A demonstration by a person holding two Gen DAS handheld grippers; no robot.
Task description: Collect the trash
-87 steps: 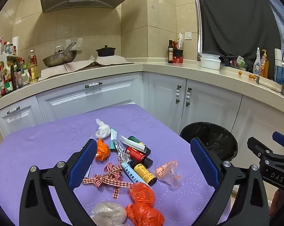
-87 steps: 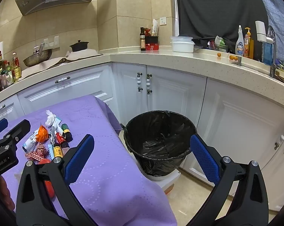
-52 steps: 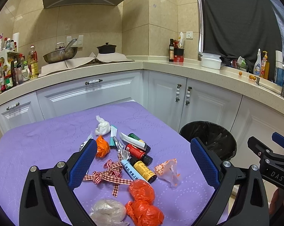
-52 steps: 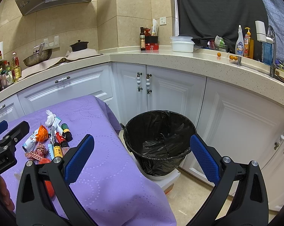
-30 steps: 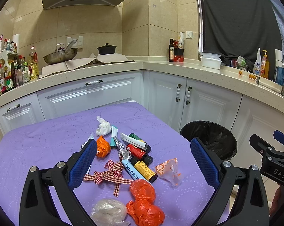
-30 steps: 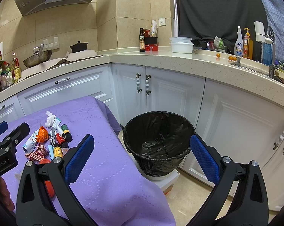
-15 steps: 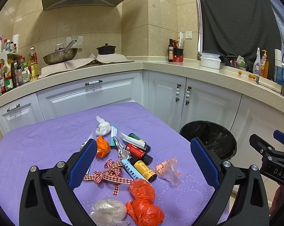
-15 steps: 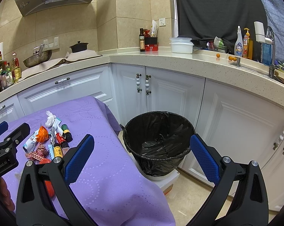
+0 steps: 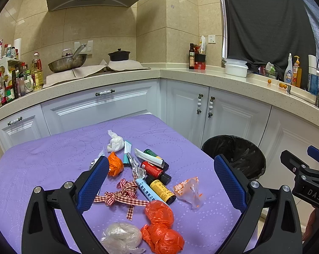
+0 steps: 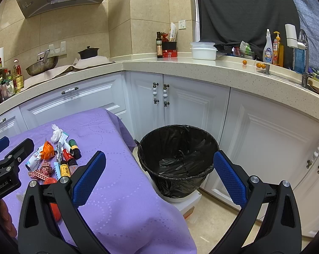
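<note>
A pile of trash lies on the purple tablecloth (image 9: 43,165): orange bags (image 9: 161,226), a clear bag (image 9: 121,236), a checked ribbon (image 9: 121,194), small bottles (image 9: 157,170), an orange wrapper (image 9: 188,190), a white tissue (image 9: 115,144). My left gripper (image 9: 159,182) is open and empty, held above the pile. My right gripper (image 10: 158,175) is open and empty, held above the black-lined bin (image 10: 177,158), which also shows in the left wrist view (image 9: 233,154). The pile shows at the left of the right wrist view (image 10: 57,160).
White cabinets (image 9: 201,108) and a beige counter (image 9: 223,78) wrap around behind the table. The bin stands on the floor off the table's right edge. The counter holds a wok (image 9: 67,62), a black pot (image 9: 119,55), bottles and a white container (image 10: 202,49).
Almost nothing differs. Both grippers stay open and hover in nearly the same places; the trash has not moved.
</note>
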